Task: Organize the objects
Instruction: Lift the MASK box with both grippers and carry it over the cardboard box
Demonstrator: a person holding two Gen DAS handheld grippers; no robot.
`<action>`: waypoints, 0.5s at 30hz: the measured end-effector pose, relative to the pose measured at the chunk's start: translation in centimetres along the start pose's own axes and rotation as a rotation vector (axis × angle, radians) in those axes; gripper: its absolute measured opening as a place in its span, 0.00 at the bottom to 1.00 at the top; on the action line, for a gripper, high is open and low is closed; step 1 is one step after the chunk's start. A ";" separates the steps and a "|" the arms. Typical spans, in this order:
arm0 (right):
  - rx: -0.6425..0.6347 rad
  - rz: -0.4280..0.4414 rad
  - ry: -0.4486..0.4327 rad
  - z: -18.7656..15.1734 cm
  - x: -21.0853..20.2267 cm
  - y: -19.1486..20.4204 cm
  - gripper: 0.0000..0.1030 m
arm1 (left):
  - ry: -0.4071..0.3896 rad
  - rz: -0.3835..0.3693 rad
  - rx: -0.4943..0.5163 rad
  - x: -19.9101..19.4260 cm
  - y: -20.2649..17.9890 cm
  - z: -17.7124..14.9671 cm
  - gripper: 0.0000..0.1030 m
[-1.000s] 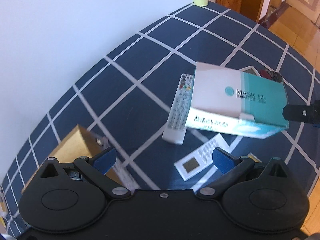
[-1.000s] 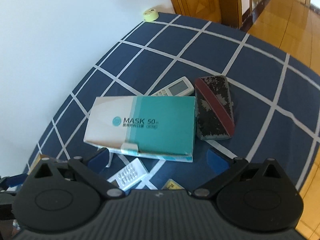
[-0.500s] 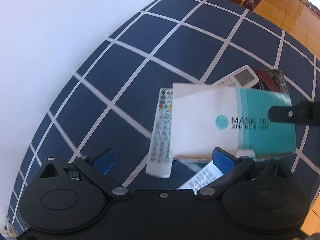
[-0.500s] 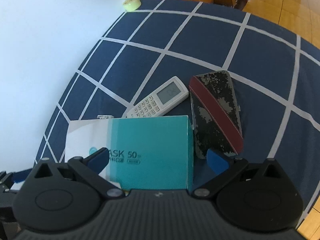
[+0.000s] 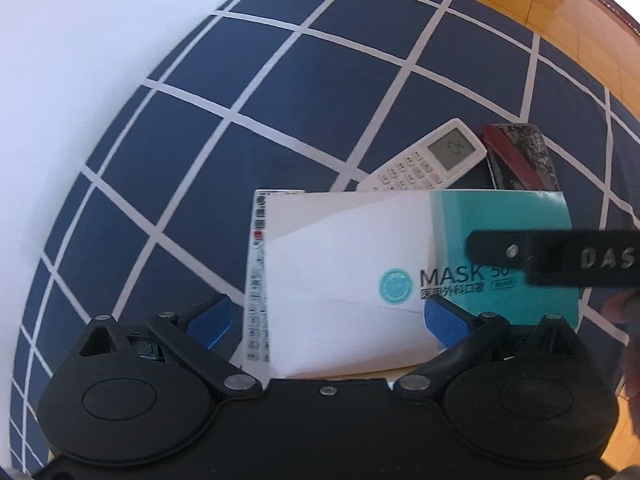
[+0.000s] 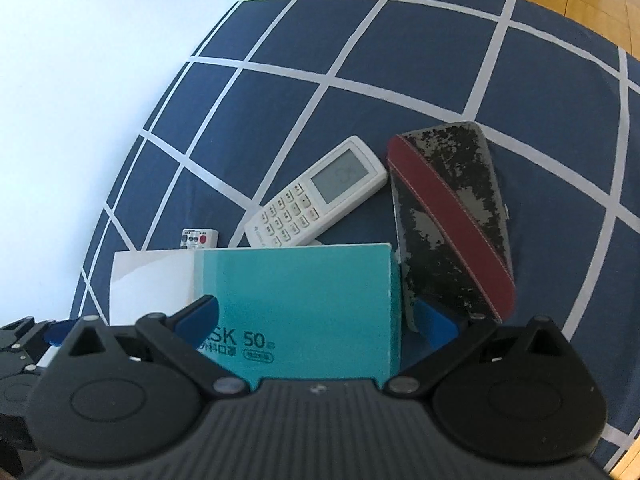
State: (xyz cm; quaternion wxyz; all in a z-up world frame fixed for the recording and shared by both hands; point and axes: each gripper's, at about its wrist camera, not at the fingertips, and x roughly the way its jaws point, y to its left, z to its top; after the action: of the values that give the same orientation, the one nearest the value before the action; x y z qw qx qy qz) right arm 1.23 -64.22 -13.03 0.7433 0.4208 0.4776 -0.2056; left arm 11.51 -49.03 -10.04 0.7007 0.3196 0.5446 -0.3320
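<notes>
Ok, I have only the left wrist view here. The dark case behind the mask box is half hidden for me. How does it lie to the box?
Observer: In the right wrist view the case lies flat, close along the right edge of the mask box. I cannot tell whether they touch.
Operator: And the right gripper, are its fingers closed around the box?
Observer: No. The right gripper is open: one finger sits over the box's teal top, and the other is past its right edge, in front of the case.
</notes>
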 end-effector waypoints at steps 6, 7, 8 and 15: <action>0.022 0.020 0.037 0.0 1.2 -0.1 1.00 | 0.023 -0.021 -0.019 0.9 -0.3 0.4 1.00; 0.019 0.018 0.038 0.0 1.3 0.0 1.00 | 0.031 -0.030 -0.025 1.1 -0.3 0.5 1.00; 0.017 0.017 0.040 0.1 1.3 0.0 1.00 | 0.035 -0.037 -0.029 1.1 -0.4 0.6 0.99; 0.001 0.002 0.060 0.3 1.5 0.4 0.99 | 0.051 -0.037 -0.030 1.4 -0.8 1.0 0.94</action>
State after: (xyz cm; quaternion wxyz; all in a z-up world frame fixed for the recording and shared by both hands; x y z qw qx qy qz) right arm 2.33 -64.12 -14.11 0.7288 0.4275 0.4991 -0.1924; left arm 11.70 -50.47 -11.24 0.6852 0.3074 0.5729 -0.3283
